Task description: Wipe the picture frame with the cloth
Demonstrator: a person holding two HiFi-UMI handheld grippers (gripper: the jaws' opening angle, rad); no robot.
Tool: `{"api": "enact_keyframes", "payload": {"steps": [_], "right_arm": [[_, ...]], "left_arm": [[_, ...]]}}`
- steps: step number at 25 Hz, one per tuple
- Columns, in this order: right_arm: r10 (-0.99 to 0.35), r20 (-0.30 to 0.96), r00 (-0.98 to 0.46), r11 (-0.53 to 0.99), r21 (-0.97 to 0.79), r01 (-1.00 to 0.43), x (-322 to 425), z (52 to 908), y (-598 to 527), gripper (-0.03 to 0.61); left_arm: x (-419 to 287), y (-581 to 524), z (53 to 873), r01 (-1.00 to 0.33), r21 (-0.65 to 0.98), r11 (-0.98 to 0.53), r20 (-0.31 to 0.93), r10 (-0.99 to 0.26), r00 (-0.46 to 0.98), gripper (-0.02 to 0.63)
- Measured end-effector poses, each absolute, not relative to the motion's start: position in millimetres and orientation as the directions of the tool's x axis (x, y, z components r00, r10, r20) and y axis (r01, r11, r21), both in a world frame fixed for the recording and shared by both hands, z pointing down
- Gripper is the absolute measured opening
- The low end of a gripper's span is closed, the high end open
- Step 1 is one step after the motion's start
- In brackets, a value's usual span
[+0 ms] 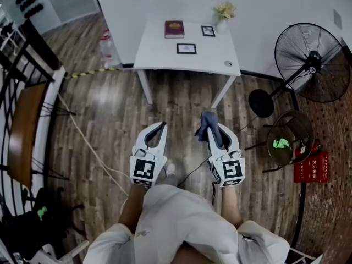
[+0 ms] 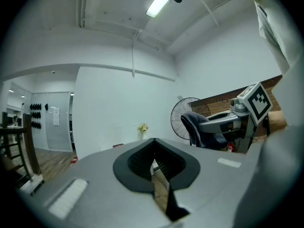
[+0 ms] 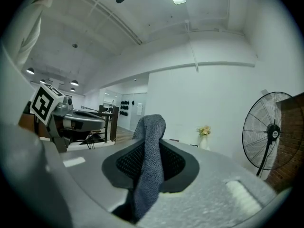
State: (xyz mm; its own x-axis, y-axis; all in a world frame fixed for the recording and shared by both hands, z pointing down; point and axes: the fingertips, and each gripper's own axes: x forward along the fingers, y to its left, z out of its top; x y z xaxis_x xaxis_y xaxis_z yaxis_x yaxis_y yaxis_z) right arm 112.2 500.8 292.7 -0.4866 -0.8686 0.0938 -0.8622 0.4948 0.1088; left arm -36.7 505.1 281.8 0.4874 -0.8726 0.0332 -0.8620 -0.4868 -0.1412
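A black picture frame [image 1: 186,48] lies flat on the white table [image 1: 159,56] far ahead, and a smaller frame [image 1: 208,31] stands behind it. Both grippers hang over the wooden floor, well short of the table. My right gripper [image 1: 210,126] is shut on a dark blue-grey cloth [image 1: 205,123]. In the right gripper view the cloth [image 3: 149,165] drapes over the closed jaws. My left gripper [image 1: 163,124] is shut with nothing in it, and in the left gripper view its tips [image 2: 153,141] meet. From there the right gripper [image 2: 223,125] and the cloth [image 2: 192,125] show at the right.
On the table are a dark red book [image 1: 174,28] and a vase of flowers [image 1: 224,15]. A standing fan [image 1: 308,62], a round wire stool [image 1: 290,137] and a red box [image 1: 311,166] stand at the right. A wooden chair [image 1: 25,131] and a floor cable [image 1: 93,153] lie at the left.
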Motion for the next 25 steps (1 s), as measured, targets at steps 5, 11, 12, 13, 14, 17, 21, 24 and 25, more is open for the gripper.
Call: {"api": "enact_keyframes", "payload": {"steps": [5, 11, 12, 13, 14, 17, 21, 24, 25], "right_arm": [[-0.881, 0.101, -0.462, 0.472, 0.118, -0.874, 95, 291, 449, 0.072], [-0.892, 0.113, -0.437, 0.449, 0.127, -0.884, 83, 295, 404, 0.072], [-0.893, 0.117, -0.435, 0.448, 0.126, -0.885, 82, 295, 400, 0.072], [-0.893, 0.119, -0.434, 0.447, 0.126, -0.886, 81, 296, 395, 0.072], [-0.893, 0.120, -0.434, 0.447, 0.125, -0.886, 80, 296, 391, 0.072], [-0.894, 0.125, -0.431, 0.445, 0.122, -0.887, 76, 299, 377, 0.072], [-0.890, 0.134, -0.437, 0.452, 0.124, -0.883, 76, 304, 353, 0.072], [-0.886, 0.135, -0.444, 0.459, 0.120, -0.880, 75, 305, 333, 0.072], [-0.884, 0.136, -0.446, 0.462, 0.120, -0.879, 75, 306, 325, 0.072]], "left_arm": [[-54, 449, 283, -0.852, -0.135, -0.506, 0.045, -0.862, 0.505, 0.020], [-64, 399, 287, -0.839, -0.127, -0.530, 0.045, -0.848, 0.528, 0.020], [-65, 393, 289, -0.839, -0.120, -0.530, 0.054, -0.848, 0.528, 0.020], [-65, 388, 291, -0.839, -0.115, -0.531, 0.059, -0.847, 0.528, 0.020], [-65, 383, 292, -0.838, -0.112, -0.534, 0.061, -0.845, 0.531, 0.020], [-67, 370, 295, -0.833, -0.109, -0.543, 0.063, -0.840, 0.539, 0.020], [-65, 348, 298, -0.836, -0.106, -0.539, 0.064, -0.842, 0.535, 0.020], [-64, 331, 299, -0.838, -0.106, -0.535, 0.065, -0.845, 0.531, 0.020], [-64, 324, 300, -0.841, -0.105, -0.530, 0.064, -0.848, 0.527, 0.020]]}}
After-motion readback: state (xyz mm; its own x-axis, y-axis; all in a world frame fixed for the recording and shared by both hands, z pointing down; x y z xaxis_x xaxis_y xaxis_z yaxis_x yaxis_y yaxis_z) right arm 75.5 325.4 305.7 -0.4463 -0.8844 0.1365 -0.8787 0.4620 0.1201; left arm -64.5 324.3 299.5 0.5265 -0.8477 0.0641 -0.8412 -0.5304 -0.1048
